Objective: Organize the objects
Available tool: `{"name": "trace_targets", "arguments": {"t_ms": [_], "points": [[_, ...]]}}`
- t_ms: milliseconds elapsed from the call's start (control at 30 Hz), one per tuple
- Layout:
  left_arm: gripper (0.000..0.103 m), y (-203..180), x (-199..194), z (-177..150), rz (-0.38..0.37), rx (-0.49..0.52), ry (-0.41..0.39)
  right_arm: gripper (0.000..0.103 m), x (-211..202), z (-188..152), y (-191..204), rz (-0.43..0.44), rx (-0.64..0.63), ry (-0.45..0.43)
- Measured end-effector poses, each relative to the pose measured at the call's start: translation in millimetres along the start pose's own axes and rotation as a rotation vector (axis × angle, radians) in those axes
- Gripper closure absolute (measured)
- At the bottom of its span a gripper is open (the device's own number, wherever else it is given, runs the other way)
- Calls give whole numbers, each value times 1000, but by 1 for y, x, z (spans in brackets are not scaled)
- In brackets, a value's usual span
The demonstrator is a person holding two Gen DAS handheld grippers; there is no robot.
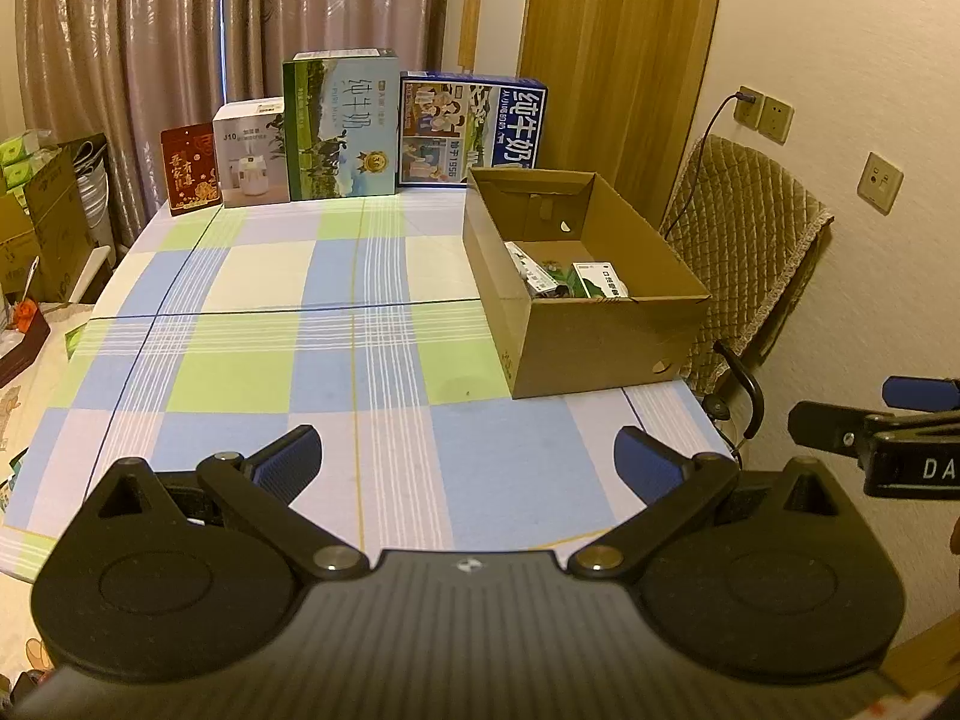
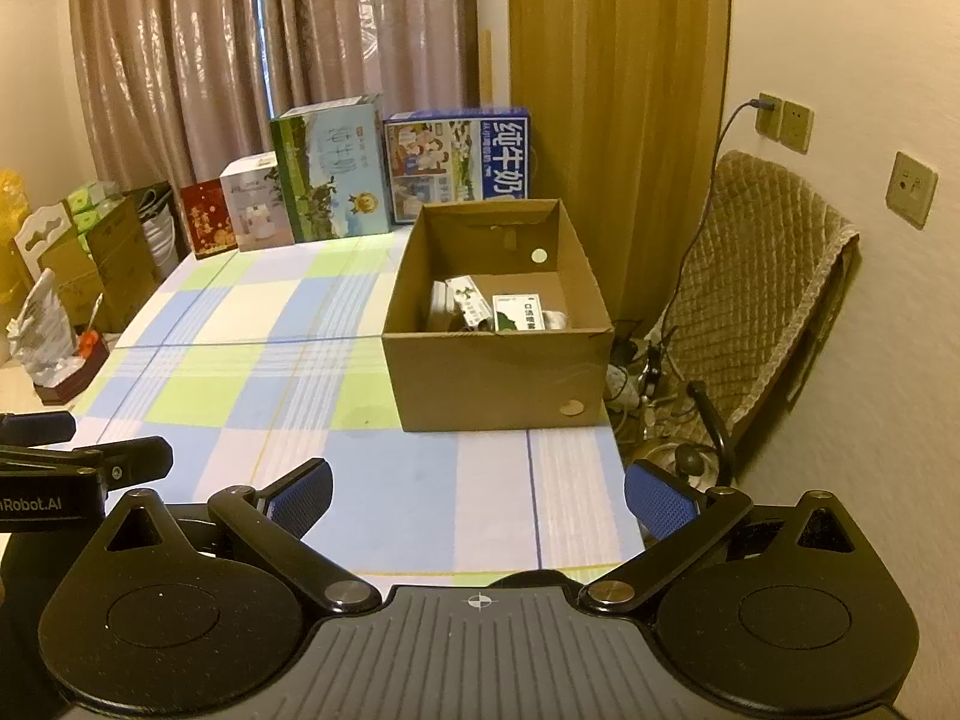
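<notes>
The bench [image 1: 270, 324], draped in a blue, green and white checked cloth, has most of its surface bare. An open cardboard box [image 1: 600, 342] sits at its right edge, toward the far right corner; inside lie several small packages, among them a white-and-green packet [image 1: 597, 282] leaning near the front wall. Along the far edge stands a row of cartons: a tall green milk carton [image 1: 341, 132], a blue milk carton [image 1: 474, 129] just beside it and behind the cardboard box, a white humidifier box [image 1: 252, 153], and a small red box [image 1: 191, 168] at the left end. The left claw [image 1: 468, 462] hovers above the near edge, fingers spread wide and holding nothing. The right claw [image 2: 478, 498] hangs over the near right corner, likewise spread and empty.
</notes>
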State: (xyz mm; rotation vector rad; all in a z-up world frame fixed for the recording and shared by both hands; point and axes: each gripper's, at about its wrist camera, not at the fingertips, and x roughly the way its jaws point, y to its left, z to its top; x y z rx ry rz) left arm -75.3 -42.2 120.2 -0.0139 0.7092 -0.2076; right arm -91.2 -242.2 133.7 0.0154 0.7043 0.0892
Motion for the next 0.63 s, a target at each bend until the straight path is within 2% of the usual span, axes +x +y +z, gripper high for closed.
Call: {"name": "trace_targets", "arguments": {"t_ms": [633], "points": [[1, -1, -2, -1, -2, -16, -4, 2, -1, 3, 2, 2, -3, -7]]}}
